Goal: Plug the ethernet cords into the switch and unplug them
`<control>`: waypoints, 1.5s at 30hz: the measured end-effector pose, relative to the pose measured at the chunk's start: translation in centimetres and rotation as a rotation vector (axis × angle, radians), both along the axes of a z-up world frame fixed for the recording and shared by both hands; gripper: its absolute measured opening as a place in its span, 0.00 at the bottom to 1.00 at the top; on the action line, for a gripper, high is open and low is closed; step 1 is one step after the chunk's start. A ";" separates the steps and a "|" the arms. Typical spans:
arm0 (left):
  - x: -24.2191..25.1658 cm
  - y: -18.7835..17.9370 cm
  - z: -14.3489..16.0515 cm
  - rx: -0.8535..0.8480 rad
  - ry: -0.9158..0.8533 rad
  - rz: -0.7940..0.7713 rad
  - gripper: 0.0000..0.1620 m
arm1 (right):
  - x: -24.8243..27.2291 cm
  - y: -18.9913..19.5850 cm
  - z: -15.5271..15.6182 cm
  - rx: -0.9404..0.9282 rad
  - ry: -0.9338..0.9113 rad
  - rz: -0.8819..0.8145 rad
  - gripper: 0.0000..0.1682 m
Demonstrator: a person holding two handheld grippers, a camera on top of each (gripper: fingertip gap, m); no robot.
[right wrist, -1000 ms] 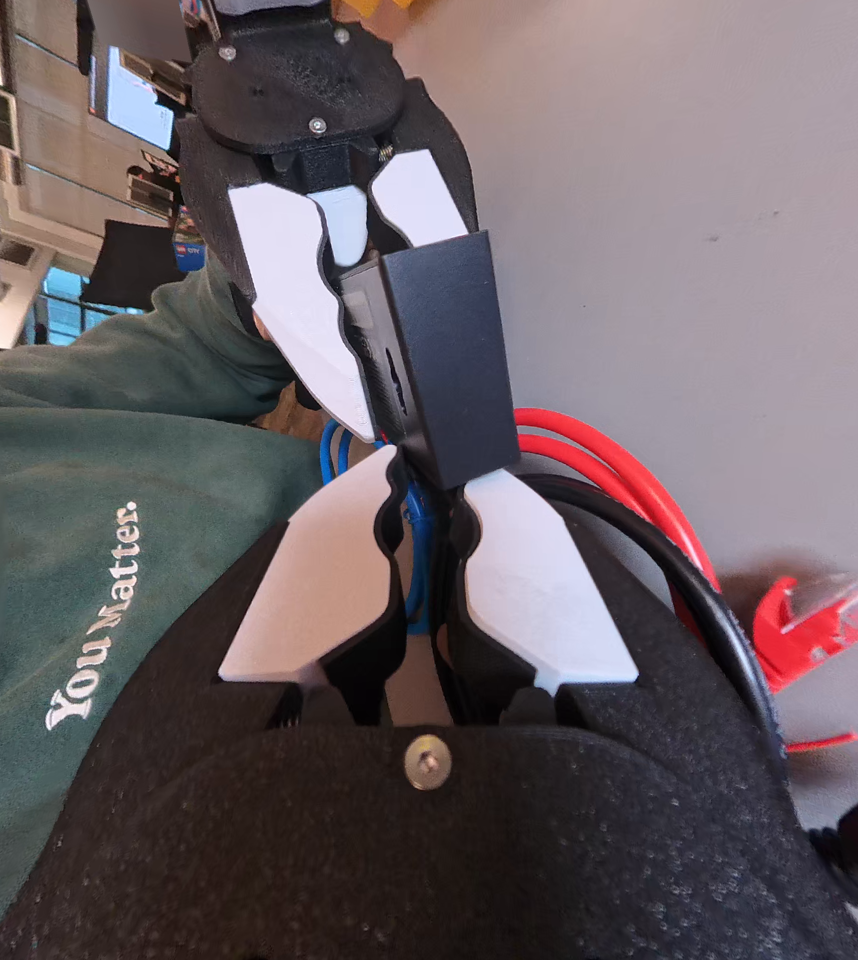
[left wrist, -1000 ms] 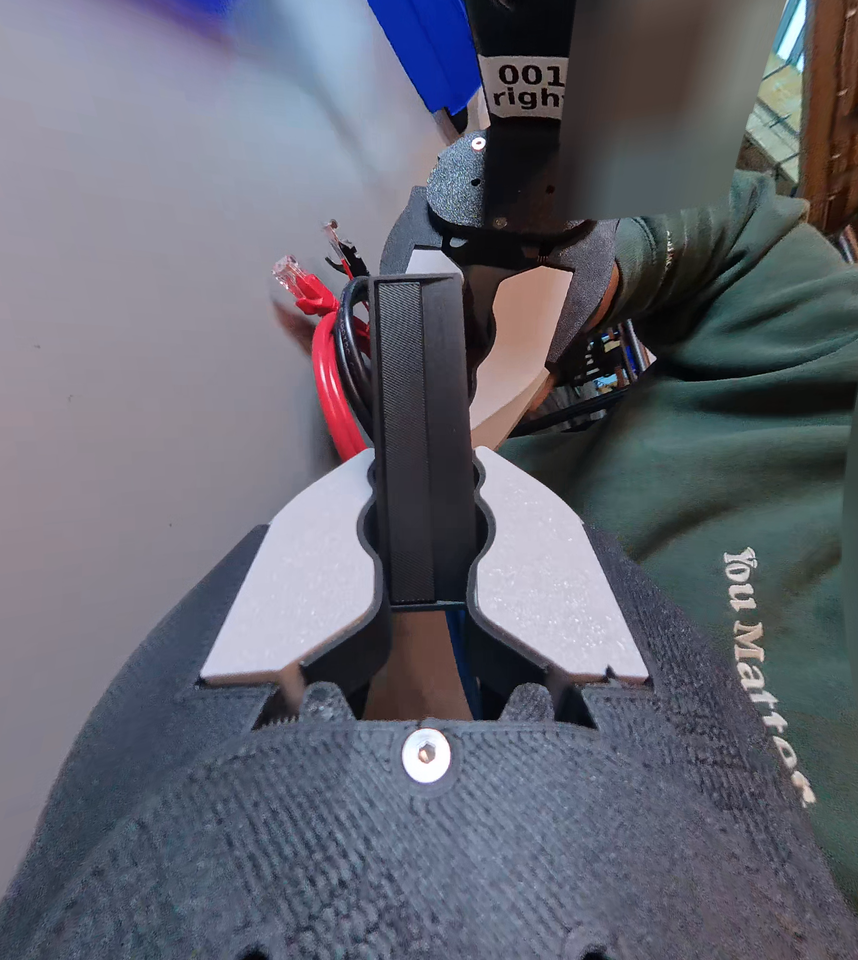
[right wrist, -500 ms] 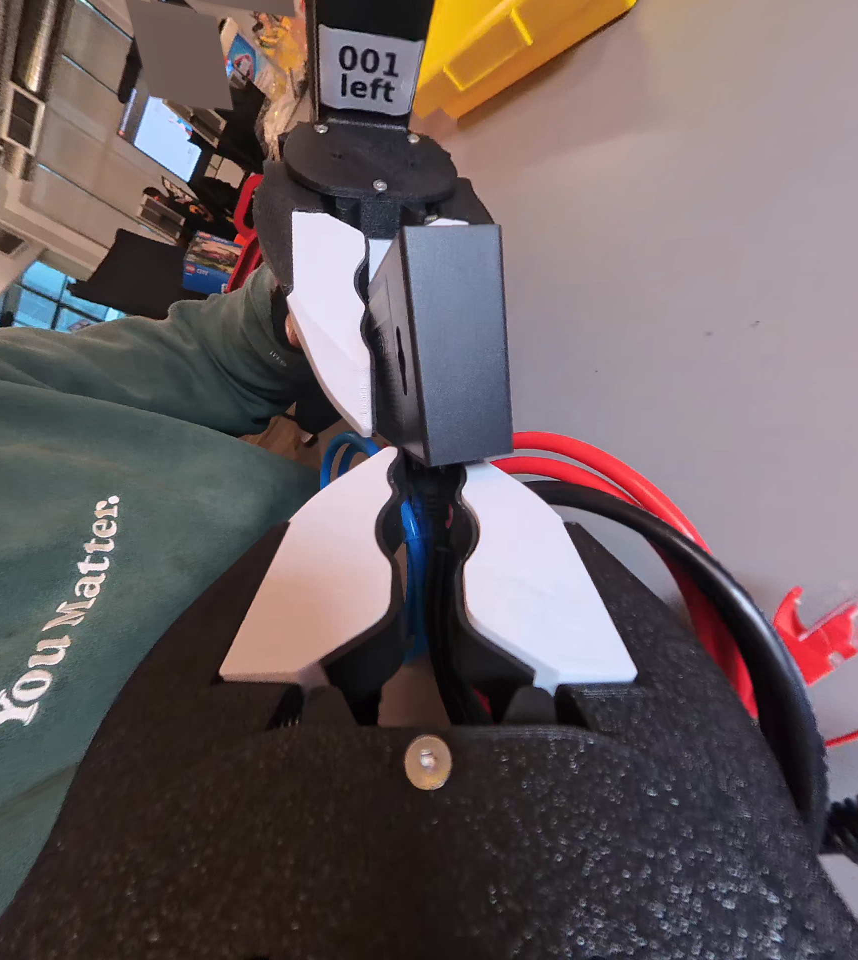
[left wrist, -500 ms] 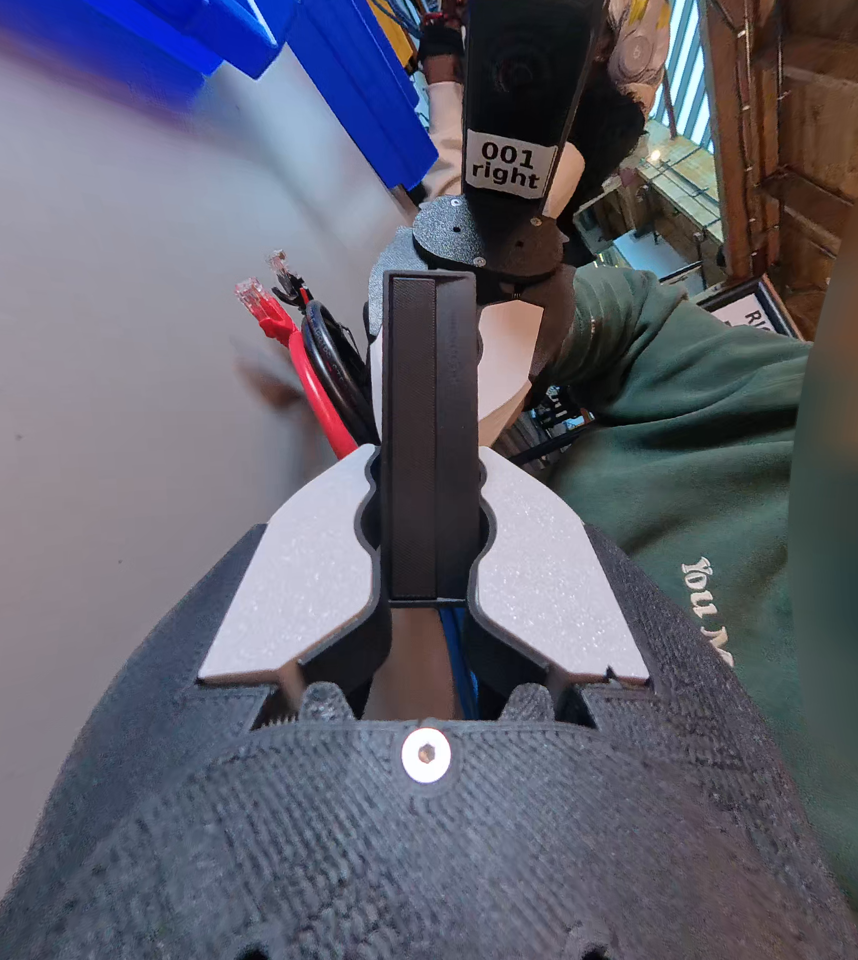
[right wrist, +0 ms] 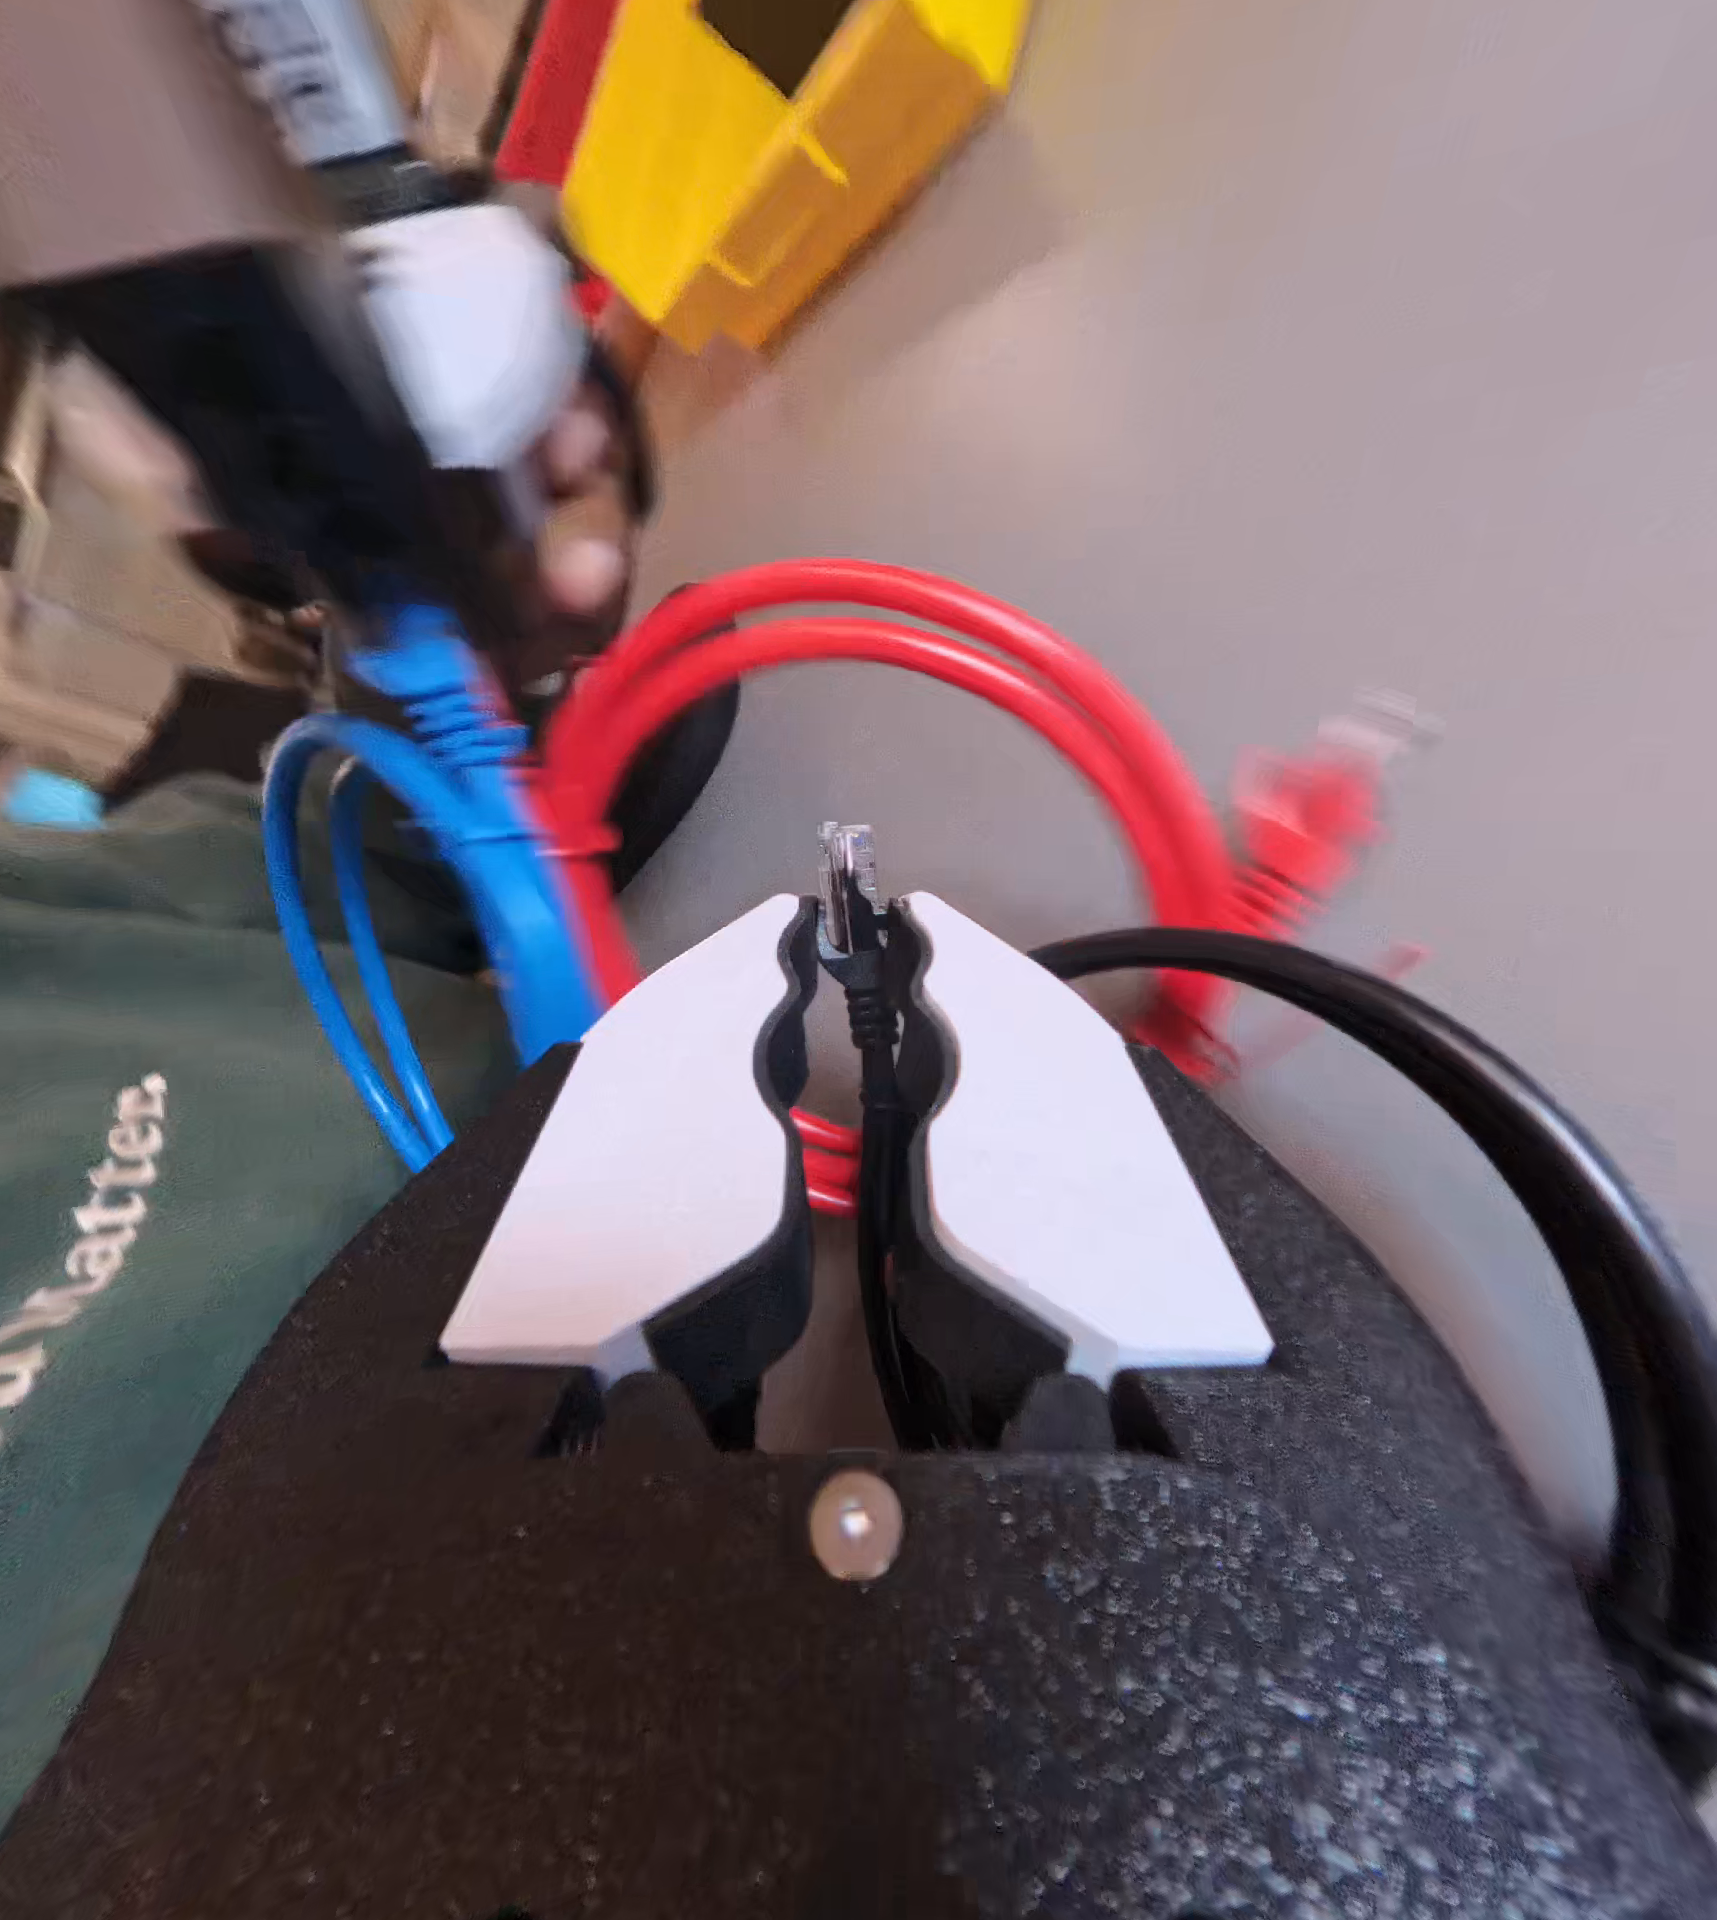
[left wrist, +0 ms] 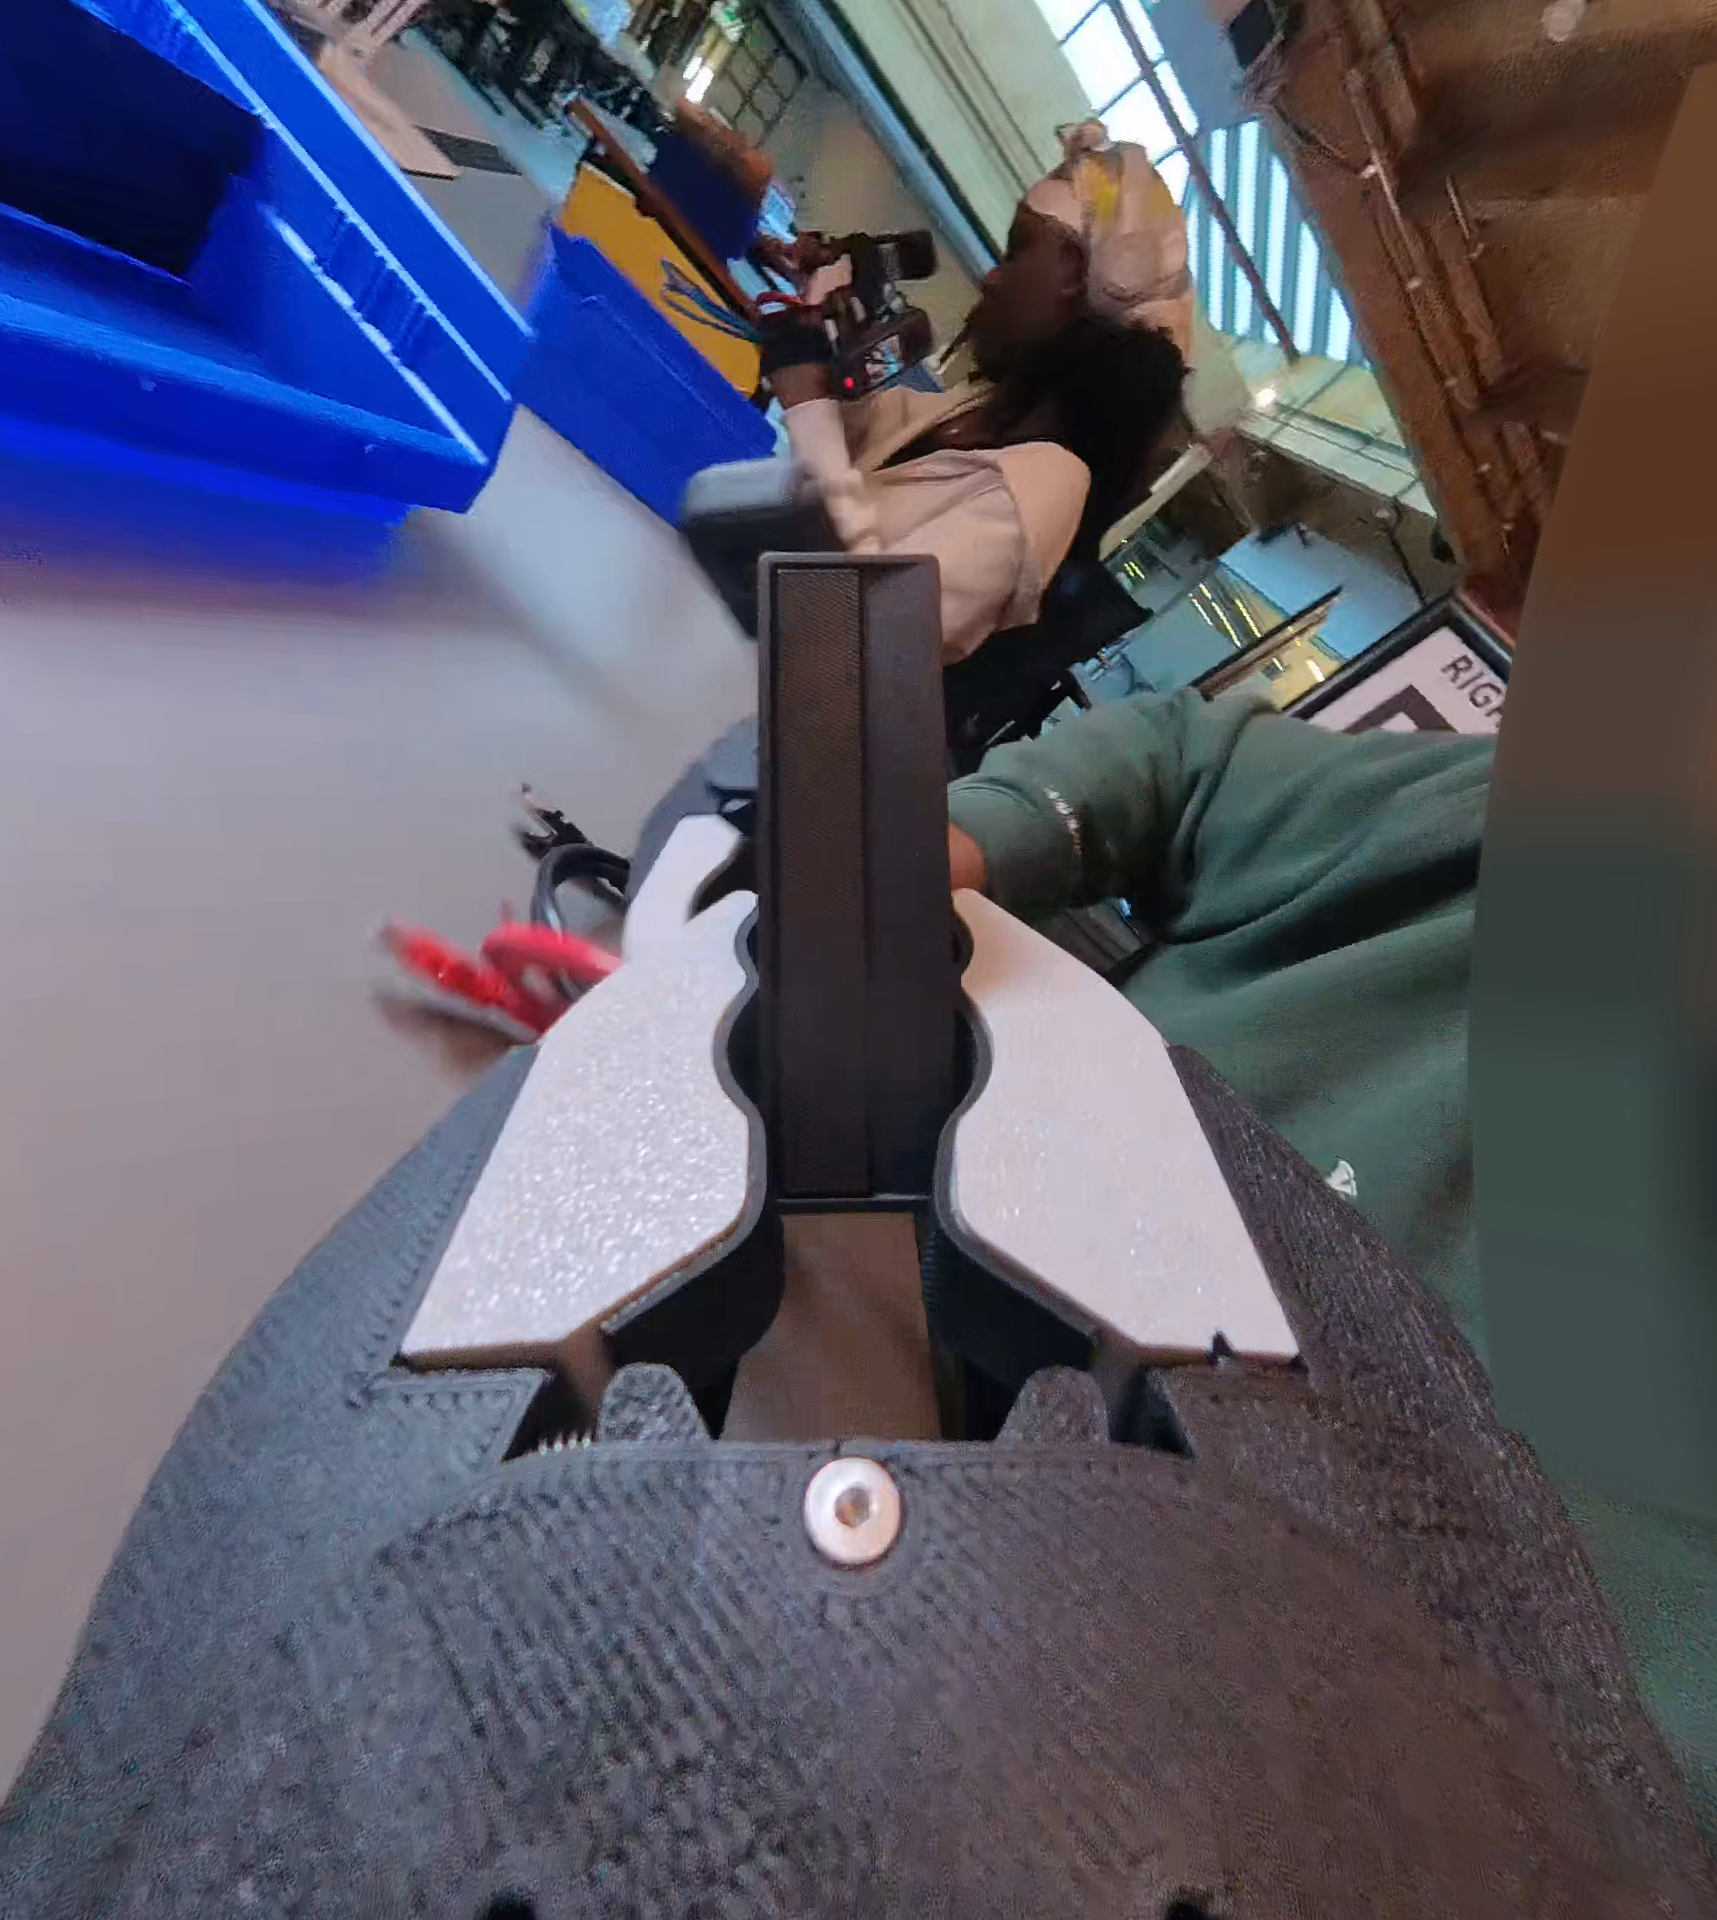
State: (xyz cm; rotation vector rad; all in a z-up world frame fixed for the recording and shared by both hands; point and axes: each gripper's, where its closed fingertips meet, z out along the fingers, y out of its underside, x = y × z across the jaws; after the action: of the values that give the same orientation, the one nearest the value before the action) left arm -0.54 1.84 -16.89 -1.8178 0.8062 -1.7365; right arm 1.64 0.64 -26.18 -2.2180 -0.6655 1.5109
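My left gripper (left wrist: 854, 935) is shut on the black switch (left wrist: 849, 831), which stands edge-on and upright between the white fingers (left wrist: 625, 1122). My right gripper (right wrist: 849, 914) is shut on the black ethernet cord (right wrist: 869, 1049); its clear plug (right wrist: 846, 868) sticks out past the fingertips, free of the switch. In the right wrist view the left gripper (right wrist: 459, 332) and the switch (right wrist: 241, 457) are blurred at upper left. A blue cord (right wrist: 449, 717) runs up to the switch. A looped red cord (right wrist: 885, 623) lies on the table with its plug (right wrist: 1321, 800) loose.
Blue bins (left wrist: 158, 343) stand at the far left of the grey table (left wrist: 158, 831). A yellow bin (right wrist: 781, 177) stands at the table's far side. A thick black cable (right wrist: 1456, 1091) curves along the right. A green sleeve (left wrist: 1301, 883) is close by. Another person (left wrist: 989, 447) is behind. The grippers' ends are close to 10 cm from one another.
The right gripper has pulled the black cord's plug out of the switch and drawn back. The two grippers have moved apart. The left gripper has swung with the switch still in it.
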 end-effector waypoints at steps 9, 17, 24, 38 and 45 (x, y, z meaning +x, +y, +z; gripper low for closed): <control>-3.0 2.9 -2.5 -0.205 -0.046 0.045 0.18 | 3.2 2.6 9.0 0.107 0.162 0.004 0.08; -3.5 3.8 -3.7 -0.260 -0.051 0.072 0.18 | 10.7 12.3 18.6 0.455 -0.115 -0.104 0.09; -3.5 4.2 -5.1 -0.316 -0.051 0.096 0.18 | 13.6 25.2 10.3 0.356 -0.527 -0.150 0.09; -3.7 4.9 -5.5 -0.320 -0.056 0.132 0.18 | 6.2 16.4 11.2 0.433 -0.149 -0.021 0.32; -2.8 4.2 -5.3 -0.283 -0.043 0.115 0.18 | -3.3 3.0 5.8 0.195 0.069 0.267 0.26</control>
State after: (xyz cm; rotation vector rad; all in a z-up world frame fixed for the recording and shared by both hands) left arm -3.39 6.04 -22.21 -1.9562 0.4458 -1.8829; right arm -1.66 3.63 -20.33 -1.9836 -1.0728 1.5619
